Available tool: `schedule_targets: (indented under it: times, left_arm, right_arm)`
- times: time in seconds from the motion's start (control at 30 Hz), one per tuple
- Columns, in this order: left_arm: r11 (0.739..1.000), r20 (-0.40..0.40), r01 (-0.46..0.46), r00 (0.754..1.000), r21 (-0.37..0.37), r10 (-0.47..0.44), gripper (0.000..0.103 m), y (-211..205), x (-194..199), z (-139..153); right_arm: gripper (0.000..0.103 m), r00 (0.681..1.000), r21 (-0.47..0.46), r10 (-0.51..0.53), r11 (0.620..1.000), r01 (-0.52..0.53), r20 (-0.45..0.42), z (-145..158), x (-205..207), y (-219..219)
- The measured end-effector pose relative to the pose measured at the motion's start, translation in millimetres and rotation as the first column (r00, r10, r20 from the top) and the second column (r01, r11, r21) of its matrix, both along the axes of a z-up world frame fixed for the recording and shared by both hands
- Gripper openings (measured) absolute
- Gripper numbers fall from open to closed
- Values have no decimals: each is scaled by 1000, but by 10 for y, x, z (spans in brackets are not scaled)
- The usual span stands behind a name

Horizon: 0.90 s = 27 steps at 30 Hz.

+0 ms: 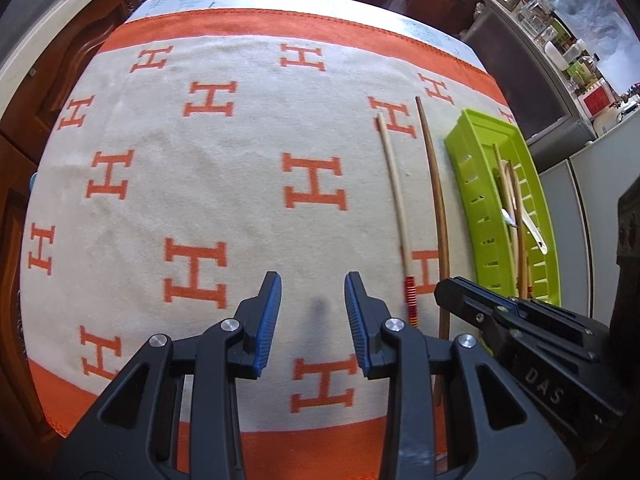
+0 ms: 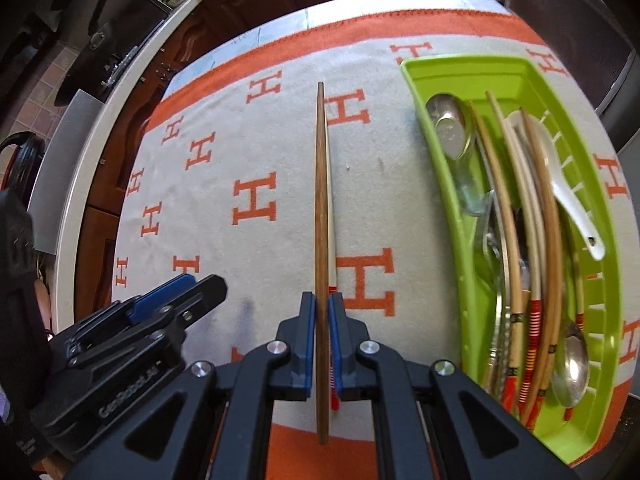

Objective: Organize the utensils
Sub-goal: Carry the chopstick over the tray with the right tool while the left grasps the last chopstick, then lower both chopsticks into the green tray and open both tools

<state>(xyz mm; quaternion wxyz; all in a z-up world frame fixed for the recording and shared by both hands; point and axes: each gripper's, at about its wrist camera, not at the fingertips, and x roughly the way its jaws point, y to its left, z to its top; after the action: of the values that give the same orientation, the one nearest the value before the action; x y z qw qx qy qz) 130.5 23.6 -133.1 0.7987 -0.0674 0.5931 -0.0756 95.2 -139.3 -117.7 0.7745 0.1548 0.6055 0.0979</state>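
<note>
Clamping the dark wooden chopstick (image 2: 321, 240) between blue pads, right tongs (image 2: 321, 312); left tongs (image 1: 313, 292) spread, empty, well aside.

Glossy plastic tray (image 2: 448, 200) (lime), matt wooden chopstick (image 2: 321, 200), fuzzy cloth (image 1: 224, 208).

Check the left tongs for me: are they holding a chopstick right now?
No. The left tongs stand open over bare cloth, with the pale chopstick lying off to their right, untouched.
</note>
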Motion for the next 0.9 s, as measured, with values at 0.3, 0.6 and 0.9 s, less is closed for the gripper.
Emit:
schedule_targets:
  times: [0.3, 0.6, 0.9]
  left_arm:
    - [998, -48, 46, 998, -36, -47, 30, -470, 128, -99]
    - [993, -82, 98, 992, 70, -92, 29, -913, 160, -238]
    - [994, -97, 88, 992, 63, -81, 4, -989, 101, -335]
  right_arm:
    - [6, 993, -13, -60, 998, 61, 99, 291, -211, -420]
    - [6, 983, -19, -141, 989, 144, 121, 349, -393, -1013]
    - [6, 978, -62, -165, 983, 174, 127, 267, -441, -1268]
